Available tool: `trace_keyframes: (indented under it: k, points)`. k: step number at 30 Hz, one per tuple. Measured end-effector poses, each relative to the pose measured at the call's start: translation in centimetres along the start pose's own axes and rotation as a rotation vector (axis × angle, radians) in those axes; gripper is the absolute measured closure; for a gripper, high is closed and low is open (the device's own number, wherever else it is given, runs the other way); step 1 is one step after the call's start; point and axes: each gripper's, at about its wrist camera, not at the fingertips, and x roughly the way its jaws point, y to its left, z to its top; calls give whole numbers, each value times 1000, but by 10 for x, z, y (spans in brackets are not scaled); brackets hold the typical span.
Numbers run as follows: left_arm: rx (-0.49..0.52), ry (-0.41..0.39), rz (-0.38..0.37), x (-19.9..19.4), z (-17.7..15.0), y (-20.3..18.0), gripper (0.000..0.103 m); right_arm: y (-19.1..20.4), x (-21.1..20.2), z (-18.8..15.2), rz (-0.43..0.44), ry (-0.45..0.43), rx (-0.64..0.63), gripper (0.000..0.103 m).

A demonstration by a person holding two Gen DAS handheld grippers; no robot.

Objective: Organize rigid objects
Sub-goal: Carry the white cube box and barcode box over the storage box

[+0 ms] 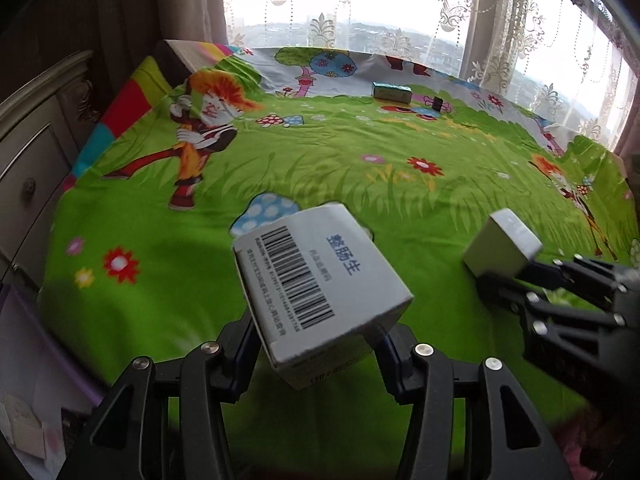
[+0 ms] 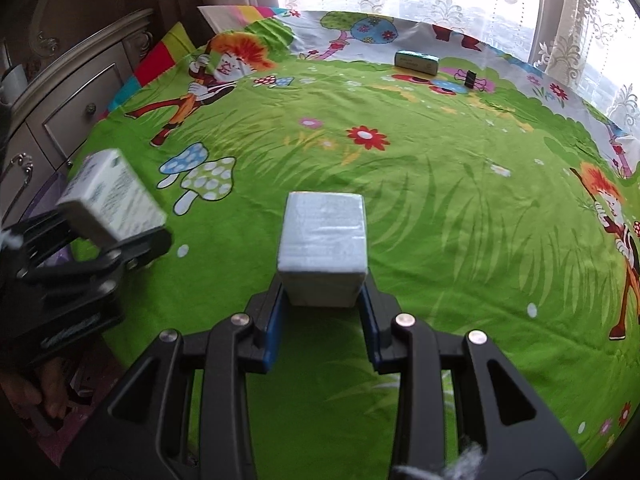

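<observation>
Left wrist view first: the left gripper [image 1: 320,336] is clamped on the barcode box [image 1: 320,280], carried clear above the green cartoon sheet [image 1: 320,168], its long axis slanting away up-left from the fingers. Off to the right, the right gripper [image 1: 500,276] pinches the small white box [image 1: 502,246] between narrow jaws. Right wrist view confirms it: the white box stands straight out ahead of the pads, squarely gripped (no slack showing). Now the relation that matters: far across the sheet by the window lie the teal carton [image 2: 416,63] and, just beside it, a black binder clip [image 2: 470,79]. They sit ahead and to the right, so the right hand looks nearer to that cluster.
</observation>
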Motion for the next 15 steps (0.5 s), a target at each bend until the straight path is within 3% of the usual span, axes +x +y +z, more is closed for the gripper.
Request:
trace_keyframes:
  k: [15]
  points:
    - [-30,-29,29,-53,-33,35,51,40,-17,6,53,-7,-89,65]
